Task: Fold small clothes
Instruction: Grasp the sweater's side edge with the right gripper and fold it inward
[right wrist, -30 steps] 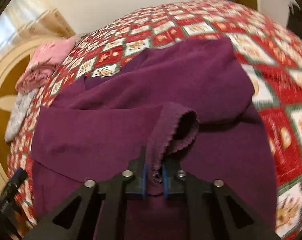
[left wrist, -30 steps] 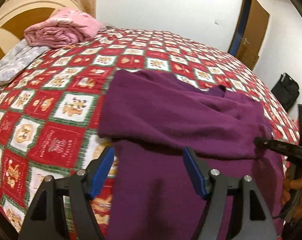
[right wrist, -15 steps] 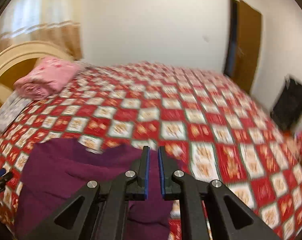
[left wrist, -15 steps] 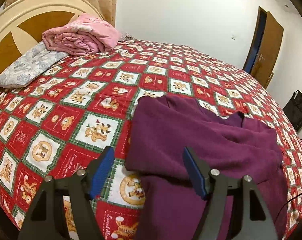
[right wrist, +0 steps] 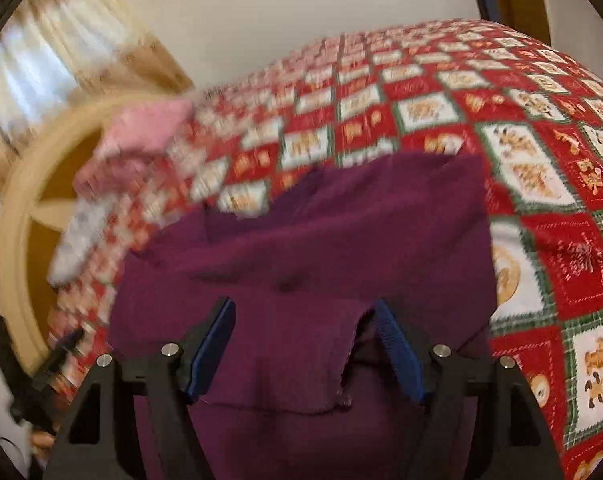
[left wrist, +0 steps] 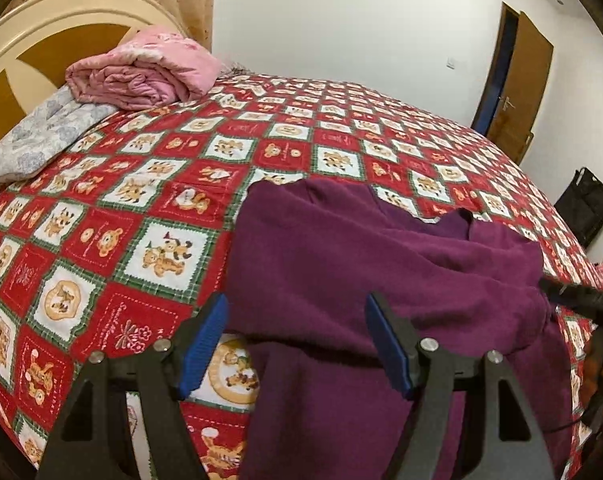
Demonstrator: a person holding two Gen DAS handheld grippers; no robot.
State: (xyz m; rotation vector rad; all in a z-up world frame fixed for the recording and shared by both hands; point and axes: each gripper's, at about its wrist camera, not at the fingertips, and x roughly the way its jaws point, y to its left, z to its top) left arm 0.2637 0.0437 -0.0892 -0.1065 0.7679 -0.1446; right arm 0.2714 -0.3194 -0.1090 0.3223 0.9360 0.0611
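Note:
A purple fleece garment (left wrist: 373, 264) lies on the bed with its sleeves folded across the body. In the right wrist view the garment (right wrist: 313, 240) fills the middle, with a sleeve cuff (right wrist: 341, 364) lying low between the fingers. My left gripper (left wrist: 297, 344) is open and empty above the garment's near left edge. My right gripper (right wrist: 305, 354) is open over the folded sleeve, and it also shows at the right edge of the left wrist view (left wrist: 577, 296).
The bed has a red patchwork quilt (left wrist: 141, 216) with bear squares. A rolled pink blanket (left wrist: 141, 76) and a grey pillow (left wrist: 41, 136) lie by the headboard (left wrist: 29, 32). A door (left wrist: 513, 80) and a black bag (left wrist: 585, 204) are at the right.
My right gripper, shut on the sleeve cuff a second ago, swung up and came back down, and now stands open with the cuff lying on the garment. The left gripper stayed open.

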